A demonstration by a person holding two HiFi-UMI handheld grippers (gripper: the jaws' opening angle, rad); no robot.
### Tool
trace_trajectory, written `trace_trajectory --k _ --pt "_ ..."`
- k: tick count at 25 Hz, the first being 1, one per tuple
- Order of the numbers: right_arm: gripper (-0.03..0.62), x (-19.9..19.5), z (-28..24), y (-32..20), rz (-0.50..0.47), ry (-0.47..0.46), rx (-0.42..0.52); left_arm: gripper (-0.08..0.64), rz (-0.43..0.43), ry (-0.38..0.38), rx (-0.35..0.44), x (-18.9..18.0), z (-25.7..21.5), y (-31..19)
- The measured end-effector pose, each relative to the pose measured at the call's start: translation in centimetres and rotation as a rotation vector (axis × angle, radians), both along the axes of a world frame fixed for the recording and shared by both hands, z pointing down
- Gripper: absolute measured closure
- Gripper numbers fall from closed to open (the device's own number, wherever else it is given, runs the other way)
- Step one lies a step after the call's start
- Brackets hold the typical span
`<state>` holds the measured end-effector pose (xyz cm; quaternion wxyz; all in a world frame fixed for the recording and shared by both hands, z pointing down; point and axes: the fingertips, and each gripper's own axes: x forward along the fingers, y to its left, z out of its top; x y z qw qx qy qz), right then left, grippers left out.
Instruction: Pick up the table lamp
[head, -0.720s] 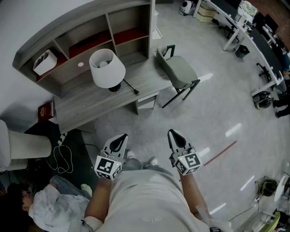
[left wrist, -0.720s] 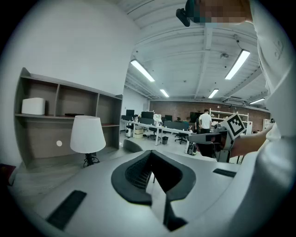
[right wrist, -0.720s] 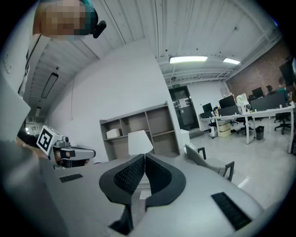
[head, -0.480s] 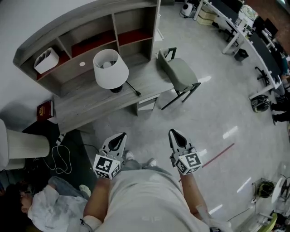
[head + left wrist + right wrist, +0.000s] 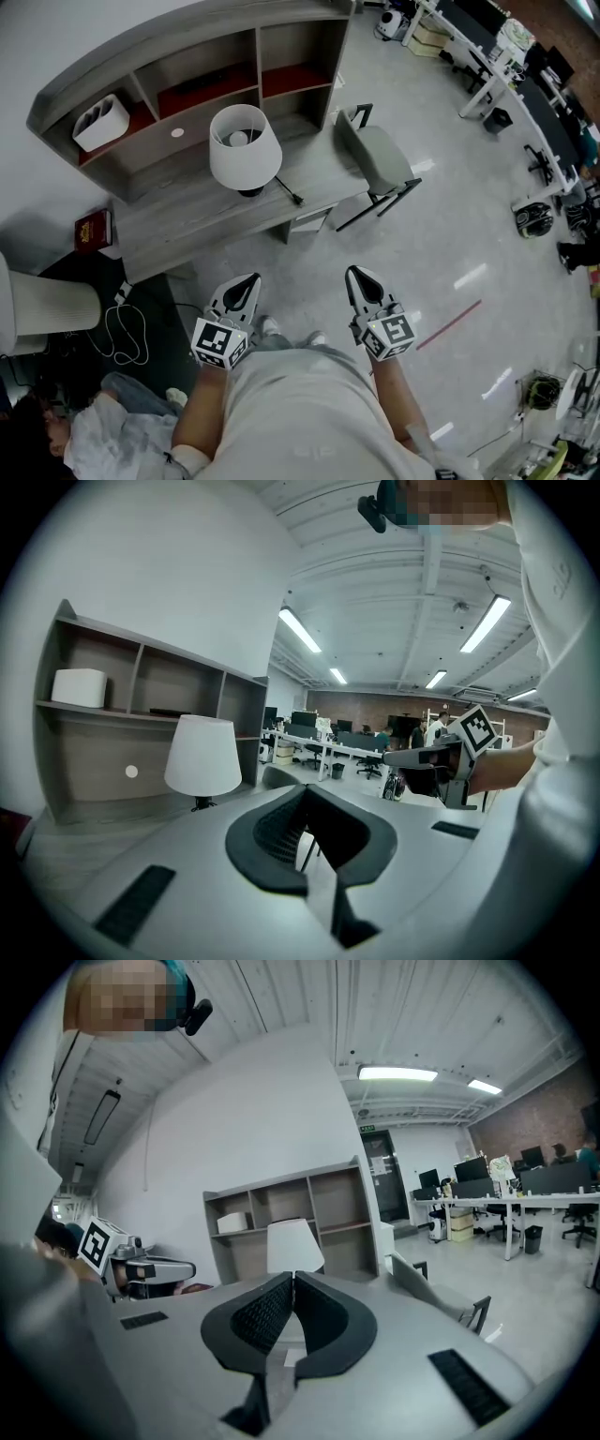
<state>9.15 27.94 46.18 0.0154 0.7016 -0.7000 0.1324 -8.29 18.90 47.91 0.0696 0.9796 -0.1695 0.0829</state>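
Table lamp (image 5: 246,145) on the bench (image 5: 178,225), right of centre, in front of the shelf unit (image 5: 192,42) along the bench's back. Box (image 5: 101,123) in the shelf's left compartment. Book (image 5: 94,230) by the bench's left end. Chair (image 5: 377,159) just right of the bench. Left gripper (image 5: 246,286) and right gripper (image 5: 362,278) side by side over the floor, well apart from the bench
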Motion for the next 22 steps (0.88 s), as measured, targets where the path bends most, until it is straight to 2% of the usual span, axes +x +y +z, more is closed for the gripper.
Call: trace_trajectory --k 4,10,12,17,22 --pt "0.554 -1.4 -0.5 -2.7 -0.020 0.016 0.024 0.546 0.001 0.019 -0.012 -1.5 0.8 -3.0" --pt "0.552 -3.9 -1.3 -5.8 -0.120 0.005 0.070 0.546 0.009 0.012 -0.013 -3.0 2.0 -6.0" --pt "0.554 -4.1 -1.5 -6.7 -0.162 0.033 0.081 0.546 0.002 0.011 -0.017 -2.9 2.2 -6.8" --pt "0.560 -2.2 -0.2 -10.3 -0.188 0.157 0.029 0.546 -0.028 0.005 -0.029 -1.5 2.9 -9.6" --pt "0.560 2.1 0.5 -15.0 -0.228 0.121 0.026 0.546 -0.083 -0.020 -0.028 2.0 3.1 -13.1"
